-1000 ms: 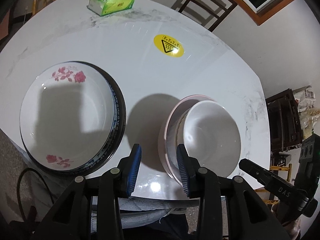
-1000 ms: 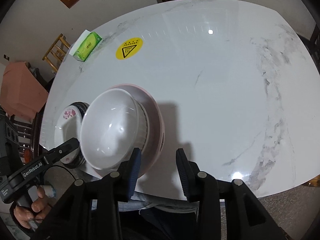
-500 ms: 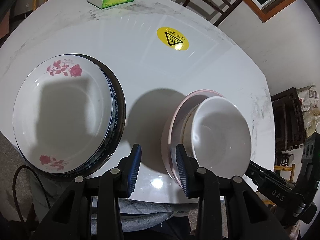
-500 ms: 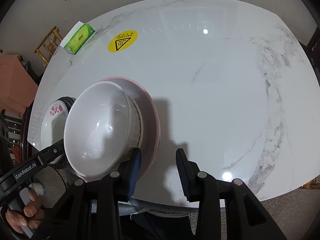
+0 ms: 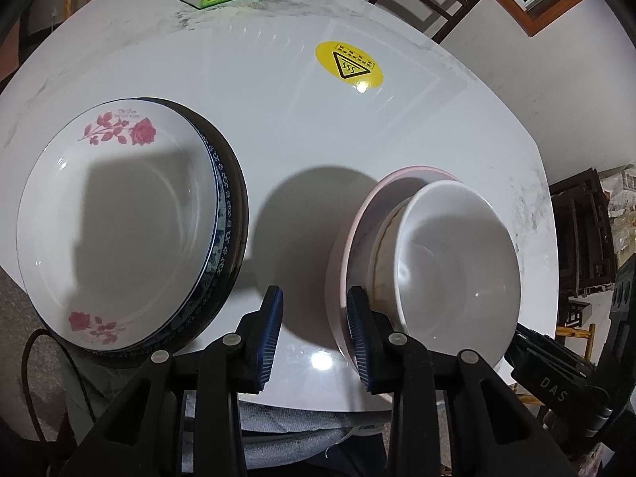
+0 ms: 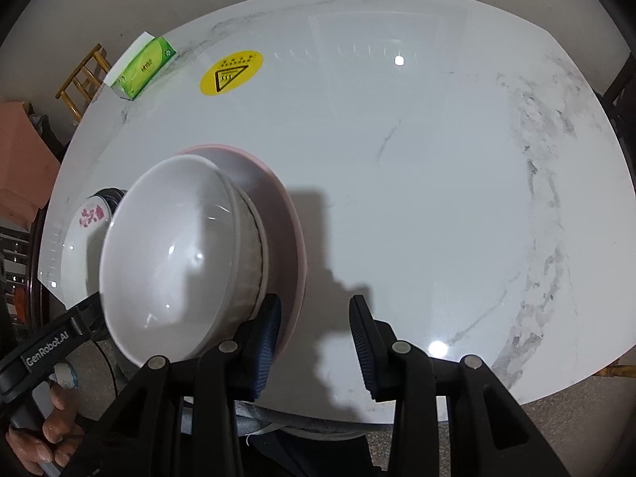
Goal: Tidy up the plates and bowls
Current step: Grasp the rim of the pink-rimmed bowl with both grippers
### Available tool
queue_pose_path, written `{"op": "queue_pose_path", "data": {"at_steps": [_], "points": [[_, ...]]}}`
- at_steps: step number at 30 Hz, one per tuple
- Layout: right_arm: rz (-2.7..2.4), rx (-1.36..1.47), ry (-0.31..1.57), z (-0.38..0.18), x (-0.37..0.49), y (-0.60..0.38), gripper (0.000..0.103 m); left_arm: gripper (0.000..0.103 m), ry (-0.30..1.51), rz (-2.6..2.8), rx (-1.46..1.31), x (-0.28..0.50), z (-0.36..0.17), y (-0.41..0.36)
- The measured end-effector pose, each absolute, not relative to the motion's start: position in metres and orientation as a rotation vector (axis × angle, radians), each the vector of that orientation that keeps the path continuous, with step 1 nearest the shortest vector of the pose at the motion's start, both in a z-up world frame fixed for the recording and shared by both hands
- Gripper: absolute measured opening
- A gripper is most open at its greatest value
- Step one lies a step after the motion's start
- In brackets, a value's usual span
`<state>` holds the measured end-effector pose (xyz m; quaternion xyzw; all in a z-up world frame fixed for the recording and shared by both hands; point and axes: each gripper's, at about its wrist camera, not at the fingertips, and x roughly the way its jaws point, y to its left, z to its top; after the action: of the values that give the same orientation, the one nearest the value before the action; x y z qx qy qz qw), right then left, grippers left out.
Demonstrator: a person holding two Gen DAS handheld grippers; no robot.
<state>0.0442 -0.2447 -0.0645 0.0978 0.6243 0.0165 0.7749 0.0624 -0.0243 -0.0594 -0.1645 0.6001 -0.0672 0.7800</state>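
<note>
Marble table (image 5: 278,119), white bowl (image 5: 457,262) mouth-up

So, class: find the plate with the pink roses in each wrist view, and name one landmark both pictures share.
Left wrist view: the rose plate fills the left side, on top of a stack of darker plates, left of the open left gripper.
Right wrist view: only a sliver of it shows at the left edge, behind the white bowl.
Shared landmark: the yellow warning sticker on the table.
</note>
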Motion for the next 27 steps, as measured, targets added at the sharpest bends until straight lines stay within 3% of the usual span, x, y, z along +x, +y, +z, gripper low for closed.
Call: {"op": "queue_pose_path", "data": {"at_steps": [5,13,16,27], "points": [[0.044,0.22,1.346,-0.067,0.048,-0.246,0.035,0.028,1.29,-0.136,-0.346,0.065,-0.061,-0.025],[0.059,0.292,1.367,-0.072,0.058,-0.253,0.031,0.008,1.289,-0.173,-0.341,0.072,-0.06,-0.034],[0.056,0.289,1.356,-0.071,0.061,-0.252,0.027,0.007,1.281,-0.175,-0.338,0.076,-0.06,-0.036],[0.058,0.222,1.325,-0.069,0.067,-0.245,0.026,0.007,1.256,-0.179,-0.31,0.079,-0.058,-0.038]]}}
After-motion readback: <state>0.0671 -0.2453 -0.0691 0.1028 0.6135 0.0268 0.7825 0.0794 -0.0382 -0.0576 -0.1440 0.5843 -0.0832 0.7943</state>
